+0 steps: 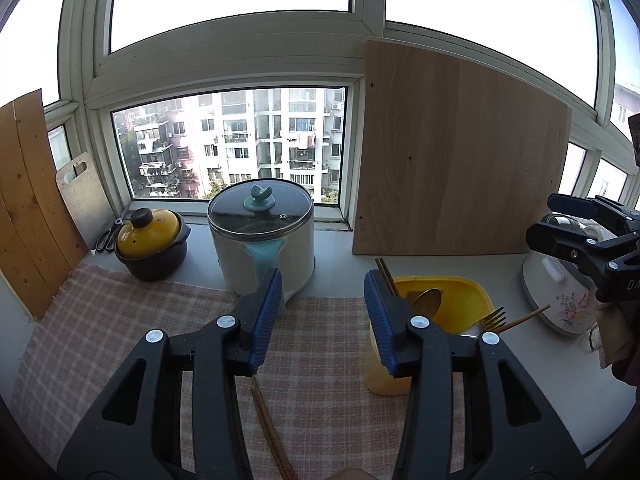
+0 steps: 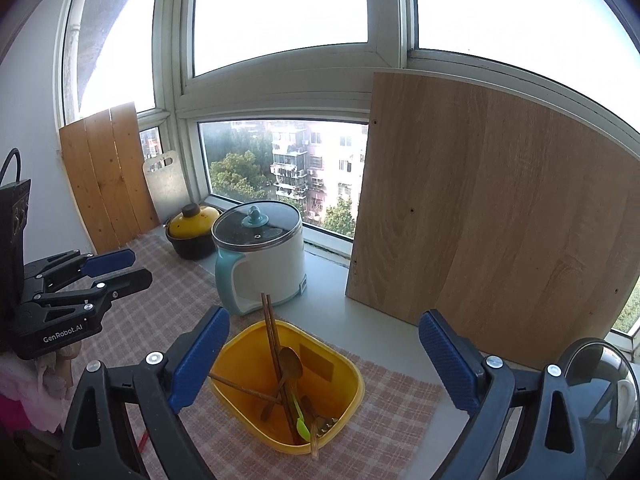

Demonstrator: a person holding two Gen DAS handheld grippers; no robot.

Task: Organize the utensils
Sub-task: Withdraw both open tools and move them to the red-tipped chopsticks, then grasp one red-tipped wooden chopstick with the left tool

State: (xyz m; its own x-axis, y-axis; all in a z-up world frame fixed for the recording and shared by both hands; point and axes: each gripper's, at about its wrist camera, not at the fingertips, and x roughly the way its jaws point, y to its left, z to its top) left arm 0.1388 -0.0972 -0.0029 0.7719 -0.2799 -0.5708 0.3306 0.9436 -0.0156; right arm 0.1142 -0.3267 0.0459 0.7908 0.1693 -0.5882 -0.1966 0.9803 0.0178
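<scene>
Both grippers are open and hold nothing. The left gripper (image 1: 325, 312) hangs above the checked cloth (image 1: 120, 320), its blue pads wide apart, and a pair of wooden chopsticks (image 1: 269, 428) lies on the cloth below it, between the two fingers and partly hidden by them. The right gripper (image 2: 323, 354) also has its fingers spread wide, and it is above the yellow bin (image 2: 344, 400), which stands on the same cloth (image 2: 168, 280).

Inside the bin several utensils lean in different directions: two long chopsticks (image 2: 272, 336) that stick out over the back rim, a wooden spoon (image 2: 289, 364), a green utensil (image 2: 301, 420), and a fork (image 2: 320, 432) whose handle reaches over the front rim. From the left wrist view, the bin (image 1: 460, 288) is to the right of the left gripper, with the spoon (image 1: 427, 300) and the fork (image 1: 493, 318) rising from it.

Behind the bin stands a white electric pot (image 2: 260, 260) with a glass lid and a blue handle, and next to it a small dark pot with a yellow lid (image 2: 192, 232). A large wooden board (image 2: 500, 216) leans against the window (image 2: 280, 40). On the right side a white rice cooker (image 1: 556, 292) with a flower pattern stands on the counter.
</scene>
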